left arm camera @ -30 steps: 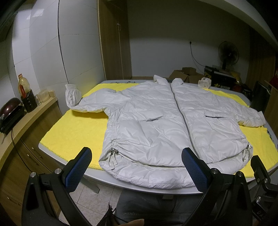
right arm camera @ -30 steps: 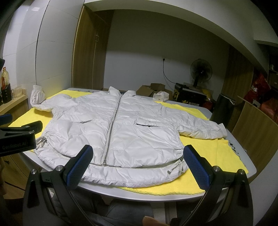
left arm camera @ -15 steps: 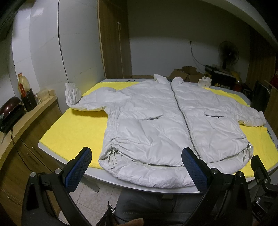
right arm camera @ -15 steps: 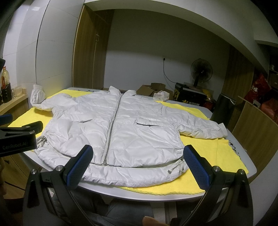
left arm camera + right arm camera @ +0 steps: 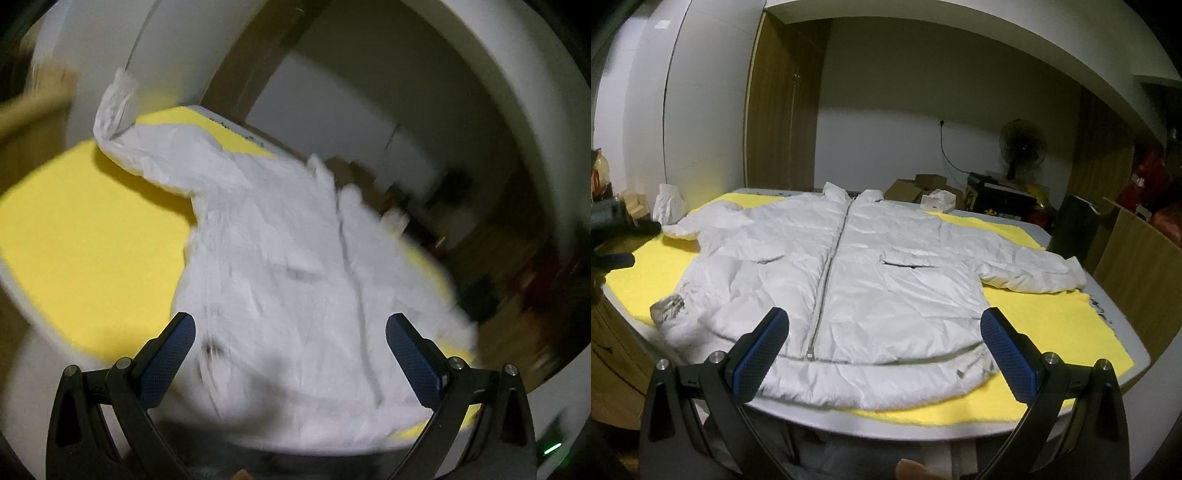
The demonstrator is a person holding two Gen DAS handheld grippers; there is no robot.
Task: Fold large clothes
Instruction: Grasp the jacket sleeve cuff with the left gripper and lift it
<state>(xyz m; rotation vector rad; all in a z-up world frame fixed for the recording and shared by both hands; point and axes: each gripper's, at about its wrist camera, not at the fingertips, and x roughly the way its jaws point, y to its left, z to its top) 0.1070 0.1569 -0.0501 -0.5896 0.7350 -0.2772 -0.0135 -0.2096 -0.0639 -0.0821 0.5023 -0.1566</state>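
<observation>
A white puffer jacket [image 5: 857, 273] lies flat, zipped, front up, on a yellow cloth [image 5: 1045, 321] over a grey table [image 5: 1137, 354]. Both sleeves are spread outward; the left cuff [image 5: 666, 199] stands up by the wall. My right gripper [image 5: 882, 354] is open, hovering over the hem near the table's front edge, with nothing between its fingers. The left wrist view is blurred and tilted: the jacket [image 5: 280, 280] fills its middle, and my left gripper [image 5: 291, 358] is open above the jacket's lower left part, holding nothing. The left gripper's body also shows at the left edge [image 5: 609, 240].
A wooden counter [image 5: 613, 332] stands left of the table. Cardboard boxes [image 5: 916, 186], a black box and a fan [image 5: 1021, 146] sit behind the table. Wooden cabinets [image 5: 1137, 266] stand at the right. A person's leg [image 5: 849, 458] is below the table's front edge.
The left gripper has swung forward and tilted over the jacket's left side, blurring its view. The right gripper has moved slightly closer to the hem. The jacket has not moved.
</observation>
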